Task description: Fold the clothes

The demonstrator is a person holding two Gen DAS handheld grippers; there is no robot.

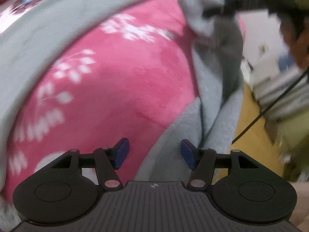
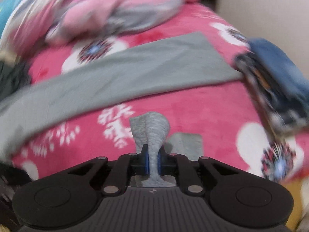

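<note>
A long grey garment [image 1: 38,44] lies across a pink blanket with white flowers [image 1: 115,77]. My left gripper [image 1: 154,152] hangs open above the grey cloth's near edge, and nothing sits between its blue pads [image 1: 121,152]. In the right wrist view, my right gripper [image 2: 153,162] is shut on a bunched corner of grey cloth [image 2: 152,129], which stands up beyond the pads. The grey garment [image 2: 135,71] stretches as a band across the blanket [image 2: 193,112] beyond. The left wrist view shows the right gripper [image 1: 212,12] as a blur at the top, lifting a grey corner.
A pile of pink and grey clothes [image 2: 115,13] lies at the far end of the blanket. A blurred dark device with a blue sleeve [image 2: 274,89] crosses the right side. A yellow floor [image 1: 251,135] and a black cable [image 1: 270,108] lie past the bed's edge.
</note>
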